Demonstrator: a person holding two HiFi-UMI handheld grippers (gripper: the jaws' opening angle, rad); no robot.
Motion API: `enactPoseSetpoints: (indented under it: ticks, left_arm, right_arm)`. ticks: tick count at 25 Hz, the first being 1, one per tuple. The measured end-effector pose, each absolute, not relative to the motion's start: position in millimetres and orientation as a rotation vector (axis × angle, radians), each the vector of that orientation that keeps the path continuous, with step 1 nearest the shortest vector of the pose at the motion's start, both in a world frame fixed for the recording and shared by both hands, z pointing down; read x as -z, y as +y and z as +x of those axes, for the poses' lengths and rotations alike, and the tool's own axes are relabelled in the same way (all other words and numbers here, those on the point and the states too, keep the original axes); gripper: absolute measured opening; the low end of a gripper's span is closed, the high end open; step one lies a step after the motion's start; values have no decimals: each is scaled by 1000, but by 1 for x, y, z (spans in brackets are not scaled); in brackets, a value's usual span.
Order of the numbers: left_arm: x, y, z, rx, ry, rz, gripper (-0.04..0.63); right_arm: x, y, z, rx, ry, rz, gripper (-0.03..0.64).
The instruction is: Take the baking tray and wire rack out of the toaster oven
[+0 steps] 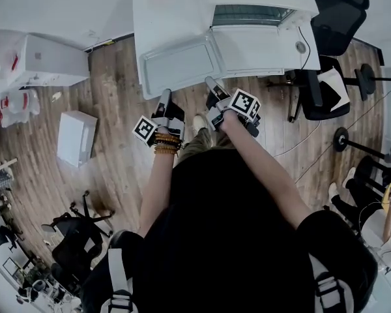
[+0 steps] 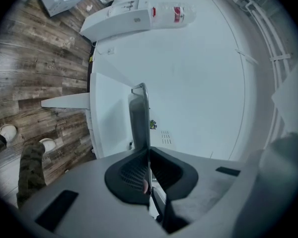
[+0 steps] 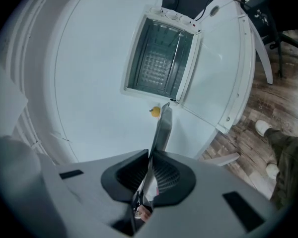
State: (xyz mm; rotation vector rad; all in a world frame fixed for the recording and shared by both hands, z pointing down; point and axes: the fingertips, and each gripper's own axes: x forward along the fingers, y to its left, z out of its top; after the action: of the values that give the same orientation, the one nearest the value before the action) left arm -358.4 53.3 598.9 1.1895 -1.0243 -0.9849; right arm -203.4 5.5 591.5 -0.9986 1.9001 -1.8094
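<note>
A pale grey baking tray (image 1: pixel 181 66) is held level over the white table (image 1: pixel 150 5), just left of the toaster oven's lowered door (image 1: pixel 264 47). My left gripper (image 1: pixel 164 102) is shut on the tray's near rim, my right gripper (image 1: pixel 213 88) on the near right corner. In the left gripper view the tray (image 2: pixel 139 118) shows edge-on, pinched between the jaws of the left gripper (image 2: pixel 148 152). The right gripper view shows the same for the tray (image 3: pixel 163 128) and the right gripper (image 3: pixel 151 158). The white toaster oven (image 3: pixel 161 58) stands open, with a wire rack (image 3: pixel 156 68) inside.
A small yellow object (image 3: pixel 154 111) lies on the table beyond the tray. Black office chairs (image 1: pixel 326 87) stand right of the table. White boxes (image 1: pixel 76 137) and a white case (image 1: pixel 49 60) sit on the wooden floor at the left. Weights (image 1: pixel 342 139) lie on the floor at the right.
</note>
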Motion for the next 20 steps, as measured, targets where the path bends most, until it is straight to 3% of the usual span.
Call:
enactPoseSetpoints:
  ticks: [9,20]
  left_arm:
    - [-620,6,-399,932,-1110,1173,32]
    - [-691,-25,-413,605,-1225,1071,32]
  right_arm:
    - [-623,-46,-246,1962,1867,-941,41]
    - [-688,-69,-258,2210,1930,-1048,56]
